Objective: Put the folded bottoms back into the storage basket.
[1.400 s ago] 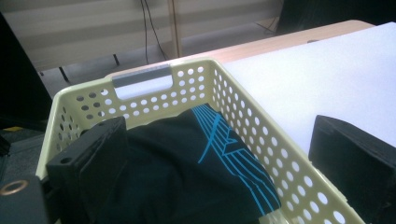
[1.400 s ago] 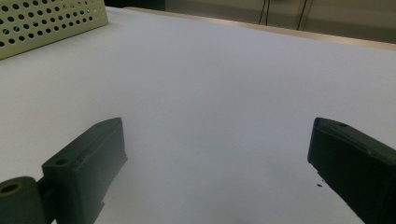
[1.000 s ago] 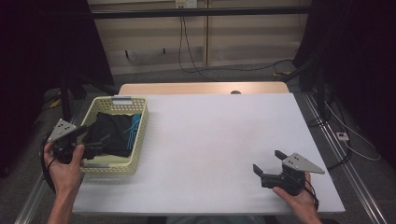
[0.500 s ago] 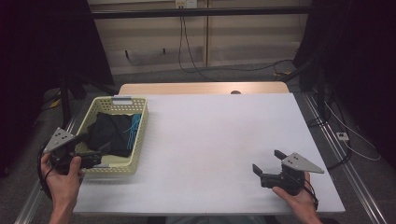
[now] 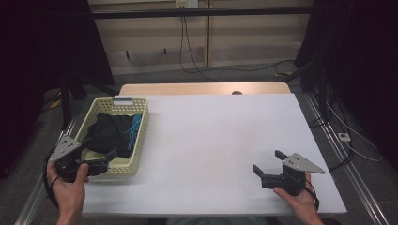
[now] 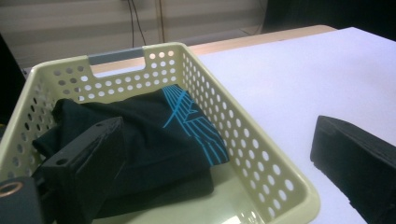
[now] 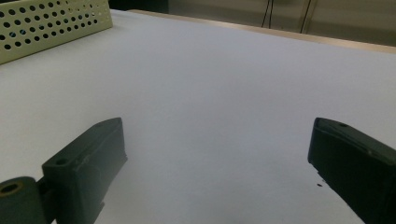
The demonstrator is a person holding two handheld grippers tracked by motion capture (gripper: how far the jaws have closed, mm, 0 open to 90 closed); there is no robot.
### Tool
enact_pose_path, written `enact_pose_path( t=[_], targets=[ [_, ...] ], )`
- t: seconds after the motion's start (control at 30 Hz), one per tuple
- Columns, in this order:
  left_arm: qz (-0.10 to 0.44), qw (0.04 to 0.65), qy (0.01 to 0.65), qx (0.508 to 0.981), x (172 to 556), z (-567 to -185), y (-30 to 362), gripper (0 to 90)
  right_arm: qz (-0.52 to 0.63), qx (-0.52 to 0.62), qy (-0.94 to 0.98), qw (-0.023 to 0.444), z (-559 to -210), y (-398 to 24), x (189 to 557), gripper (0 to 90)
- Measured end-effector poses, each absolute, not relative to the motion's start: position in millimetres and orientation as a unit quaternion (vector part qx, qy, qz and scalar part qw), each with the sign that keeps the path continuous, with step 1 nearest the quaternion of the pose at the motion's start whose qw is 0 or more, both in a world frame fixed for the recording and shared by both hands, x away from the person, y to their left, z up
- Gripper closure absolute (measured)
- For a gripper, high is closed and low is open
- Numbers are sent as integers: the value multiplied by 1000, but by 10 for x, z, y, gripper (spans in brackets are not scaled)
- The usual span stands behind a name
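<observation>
A pale yellow perforated basket stands at the table's left side with a folded black garment with blue lines in it. My left gripper is open at the basket's near end. In the left gripper view, one jaw stands over the garment and the other over the white table beyond the basket wall, so the left gripper holds nothing. My right gripper rests open near the table's front right. The right gripper has only bare table between its jaws.
The white table stretches between the two grippers, with a wooden strip along its far edge. A corner of the basket lies far off in the right gripper view. Cables run over the floor behind the table.
My left gripper has drawn back toward the person, from above the garment to the basket's near end. The right gripper has not moved.
</observation>
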State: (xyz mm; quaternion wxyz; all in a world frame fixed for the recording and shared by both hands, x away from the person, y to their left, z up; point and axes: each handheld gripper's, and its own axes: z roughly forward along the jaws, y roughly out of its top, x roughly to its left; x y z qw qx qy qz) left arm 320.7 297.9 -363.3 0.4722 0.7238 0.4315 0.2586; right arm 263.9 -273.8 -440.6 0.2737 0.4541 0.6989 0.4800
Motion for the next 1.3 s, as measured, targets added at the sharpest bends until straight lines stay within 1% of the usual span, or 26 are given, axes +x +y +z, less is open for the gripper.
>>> enact_pose_path(
  t=[0.2,0.4,0.57,0.67,0.87,0.97,1.03,1.1,1.23,1.3],
  targets=[
    [253,475,430,725,3208,-3659,2903,39,481,453,699,274,-4404,-2743,2639,38],
    [247,479,415,733,3194,-3666,2776,39,481,453,698,275,-4402,-2737,2641,38],
    [235,478,401,745,3184,-3644,2674,41,484,454,696,274,-4394,-2732,2638,39],
    [241,470,402,748,3183,-3633,2591,42,484,453,697,273,-4396,-2729,2639,38],
    [230,469,386,760,3211,-3636,2453,42,485,450,699,273,-4394,-2721,2645,38],
    [228,483,375,758,3227,-3635,2411,42,486,449,698,274,-4390,-2719,2638,38],
    [233,480,371,760,3247,-3626,2363,42,486,450,698,274,-4390,-2719,2637,38],
    [225,492,368,757,3260,-3613,2298,43,487,450,697,273,-4390,-2717,2639,38],
    [216,493,357,764,3301,-3592,2204,43,486,449,699,272,-4391,-2718,2641,38],
    [220,489,354,766,3320,-3576,2168,43,487,450,697,272,-4390,-2718,2642,38]
  ],
)
